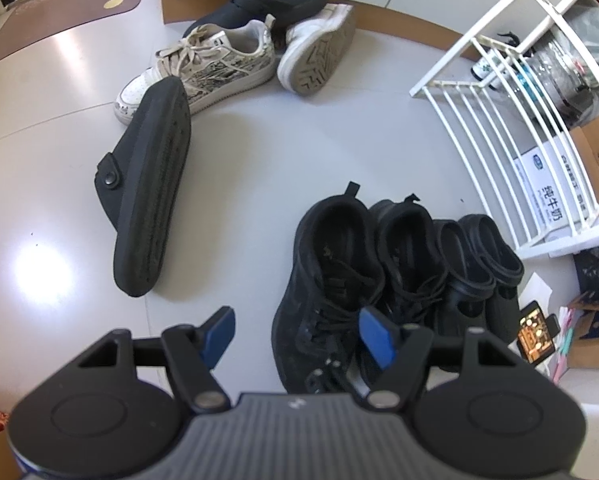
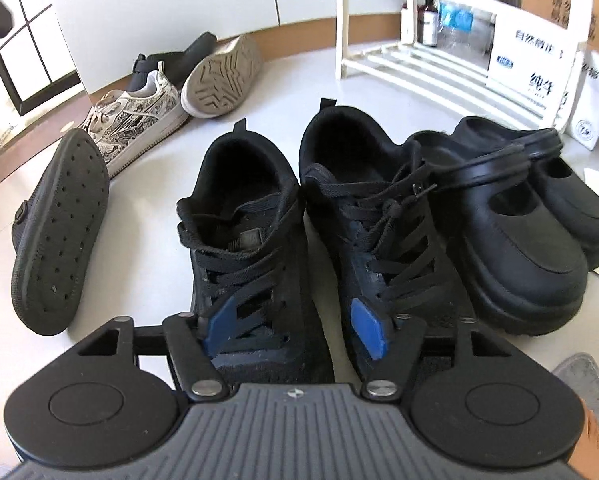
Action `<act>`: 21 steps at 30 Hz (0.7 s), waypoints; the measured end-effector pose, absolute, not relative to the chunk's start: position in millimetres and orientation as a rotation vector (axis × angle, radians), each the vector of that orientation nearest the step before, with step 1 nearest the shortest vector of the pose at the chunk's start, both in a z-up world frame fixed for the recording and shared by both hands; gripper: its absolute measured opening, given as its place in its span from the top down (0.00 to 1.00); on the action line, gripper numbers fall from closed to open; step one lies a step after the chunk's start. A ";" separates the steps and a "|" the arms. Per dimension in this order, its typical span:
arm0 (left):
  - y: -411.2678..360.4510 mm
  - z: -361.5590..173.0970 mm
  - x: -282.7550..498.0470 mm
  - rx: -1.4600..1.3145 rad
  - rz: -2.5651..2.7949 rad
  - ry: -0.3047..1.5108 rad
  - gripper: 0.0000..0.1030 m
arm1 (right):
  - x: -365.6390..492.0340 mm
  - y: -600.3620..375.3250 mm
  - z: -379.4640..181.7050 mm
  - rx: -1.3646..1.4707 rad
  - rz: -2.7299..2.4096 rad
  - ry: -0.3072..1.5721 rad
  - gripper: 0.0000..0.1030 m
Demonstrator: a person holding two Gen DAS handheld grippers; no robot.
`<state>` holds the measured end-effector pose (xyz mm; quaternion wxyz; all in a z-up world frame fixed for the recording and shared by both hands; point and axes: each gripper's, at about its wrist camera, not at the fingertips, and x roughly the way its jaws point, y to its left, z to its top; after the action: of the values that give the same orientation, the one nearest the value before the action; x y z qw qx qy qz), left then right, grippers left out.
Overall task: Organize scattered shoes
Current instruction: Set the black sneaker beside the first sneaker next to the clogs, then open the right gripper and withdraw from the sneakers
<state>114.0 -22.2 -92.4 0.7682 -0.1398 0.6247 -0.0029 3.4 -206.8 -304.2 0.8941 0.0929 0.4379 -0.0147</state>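
Four black shoes are lined up side by side on the pale tiled floor (image 1: 239, 152), toes towards the cameras: a pair of black lace-up sneakers, the left sneaker (image 2: 255, 240) touching the right sneaker (image 2: 379, 216), and beside them a pair of black rubber clogs (image 2: 515, 232) nearest the white slatted shoe rack (image 1: 495, 128).

The rest is scattered. A black slip-on shoe (image 1: 147, 196) is tipped on its side with its sole showing, well apart from the row. Behind it a patterned white-and-grey lace-up sneaker (image 1: 215, 68) stands upright, its toe just behind the slip-on. Its white mate (image 1: 319, 52) lies on its side, tan sole outward, and a second black slip-on shoe (image 1: 275, 4) rests against the wall behind both.

The left gripper (image 1: 297, 336) is held over the floor and the toe of the left sneaker, its blue-padded jaws apart, with nothing clamped.

The right gripper (image 2: 295, 330) is held low over the toes of the two sneakers; its jaws stand apart, one pad over each shoe, gripping neither.
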 end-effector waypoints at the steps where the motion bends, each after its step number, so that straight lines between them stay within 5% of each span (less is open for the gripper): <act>1: -22.4 -92.4 113.6 -0.304 -0.005 1.355 0.30 | 4.4 -205.3 -304.9 0.200 -0.012 0.911 0.28; 8: -7.3 -92.6 120.7 -0.271 -0.046 1.369 0.30 | 20.2 -199.7 -317.9 0.248 0.050 1.001 0.16; 21: -12.8 -86.7 119.1 -0.258 -0.051 1.366 0.30 | 22.7 -222.2 -334.2 0.219 -0.025 1.076 0.19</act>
<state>119.1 -12.8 -86.7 0.7677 -0.1189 0.6293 -0.0234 22.7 -222.2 -334.2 0.8528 0.1041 0.5116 -0.0117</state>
